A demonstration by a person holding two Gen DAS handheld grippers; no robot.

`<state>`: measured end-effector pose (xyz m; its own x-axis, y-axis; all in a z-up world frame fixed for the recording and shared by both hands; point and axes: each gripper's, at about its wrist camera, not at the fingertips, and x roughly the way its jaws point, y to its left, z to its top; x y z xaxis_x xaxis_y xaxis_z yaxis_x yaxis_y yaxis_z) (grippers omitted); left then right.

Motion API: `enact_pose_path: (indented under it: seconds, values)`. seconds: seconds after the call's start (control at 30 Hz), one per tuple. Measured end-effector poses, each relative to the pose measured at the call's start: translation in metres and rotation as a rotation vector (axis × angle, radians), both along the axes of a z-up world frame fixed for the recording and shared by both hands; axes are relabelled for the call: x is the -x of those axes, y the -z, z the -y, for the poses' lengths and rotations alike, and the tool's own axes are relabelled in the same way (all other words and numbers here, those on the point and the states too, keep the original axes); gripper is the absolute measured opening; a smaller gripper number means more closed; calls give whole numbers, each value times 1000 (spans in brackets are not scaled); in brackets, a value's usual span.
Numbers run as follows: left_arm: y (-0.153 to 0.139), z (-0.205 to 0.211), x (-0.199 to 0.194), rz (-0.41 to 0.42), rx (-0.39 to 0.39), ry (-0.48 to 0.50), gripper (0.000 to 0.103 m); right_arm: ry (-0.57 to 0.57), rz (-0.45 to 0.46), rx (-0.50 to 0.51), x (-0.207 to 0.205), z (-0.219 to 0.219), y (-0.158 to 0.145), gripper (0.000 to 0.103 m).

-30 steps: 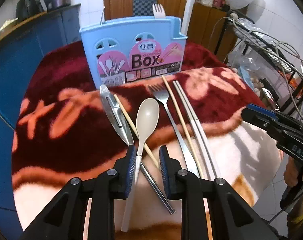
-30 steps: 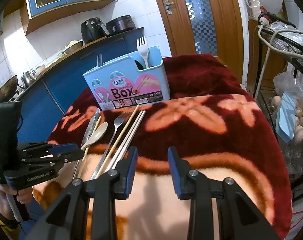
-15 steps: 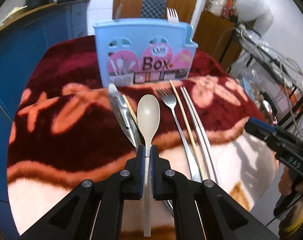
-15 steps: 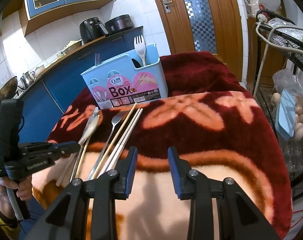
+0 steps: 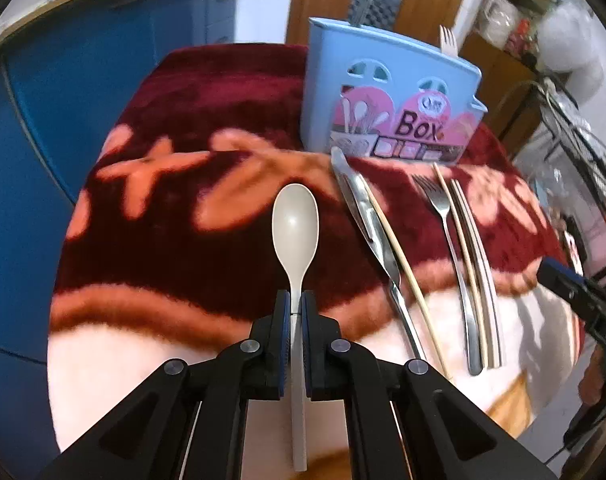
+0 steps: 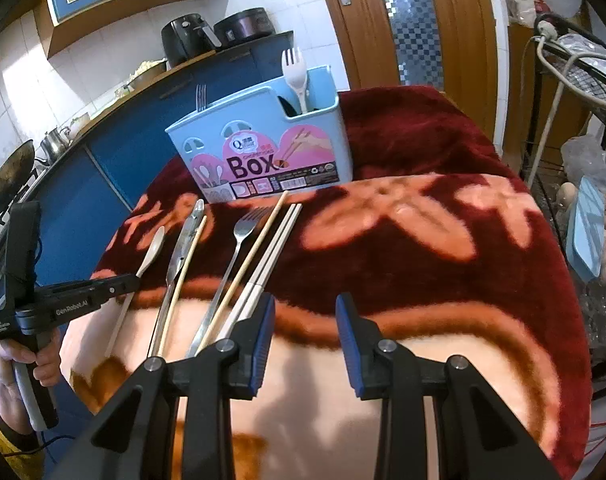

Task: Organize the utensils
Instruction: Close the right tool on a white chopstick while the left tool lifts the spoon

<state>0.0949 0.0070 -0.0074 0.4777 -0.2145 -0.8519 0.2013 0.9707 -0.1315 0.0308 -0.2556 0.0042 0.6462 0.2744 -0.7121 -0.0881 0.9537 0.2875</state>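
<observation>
My left gripper [image 5: 295, 312] is shut on the handle of a beige spoon [image 5: 295, 228] and holds it above the blanket, left of the other utensils; the spoon also shows in the right wrist view [image 6: 153, 250]. A blue utensil box [image 5: 387, 112] stands at the back, holding a white fork [image 6: 295, 70] and a metal fork [image 6: 201, 98]. On the blanket lie metal tongs [image 5: 363, 216], a wooden chopstick [image 5: 399, 256], a metal fork [image 5: 447, 240] and more chopsticks [image 5: 475, 256]. My right gripper [image 6: 305, 336] is open and empty over the blanket's near part.
A red and peach blanket [image 6: 423, 240] covers the table. Blue cabinets [image 5: 63, 100] stand to the left. A wire rack [image 6: 583, 120] with eggs and bags stands to the right. A wooden door [image 6: 403, 20] is behind.
My left gripper closed on the spoon handle, lifted it and moved left, away from the other utensils. The right gripper has stayed nearly still.
</observation>
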Motion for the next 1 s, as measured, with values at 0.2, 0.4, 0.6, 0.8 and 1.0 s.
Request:
enact_pose_path:
  seconds: [0.2, 0.4, 0.6, 0.8, 1.0]
  values:
    - [8, 5, -11, -57, -26, 32, 6, -28, -49, 3, -11, -5, 1, 35]
    - [8, -6, -13, -52, 67, 11, 5, -65, -134, -6, -30, -13, 1, 35]
    - [7, -14, -11, -39, 145, -2, 5, -94, -267, -64, -57, -19, 10, 27]
    - [1, -19, -9, -11, 192, 8, 5, -93, -377, -100, -74, -22, 24, 20]
    - [-1, -21, -9, 0, 210, 17, 5, -89, -423, -83, -83, -25, 23, 18]
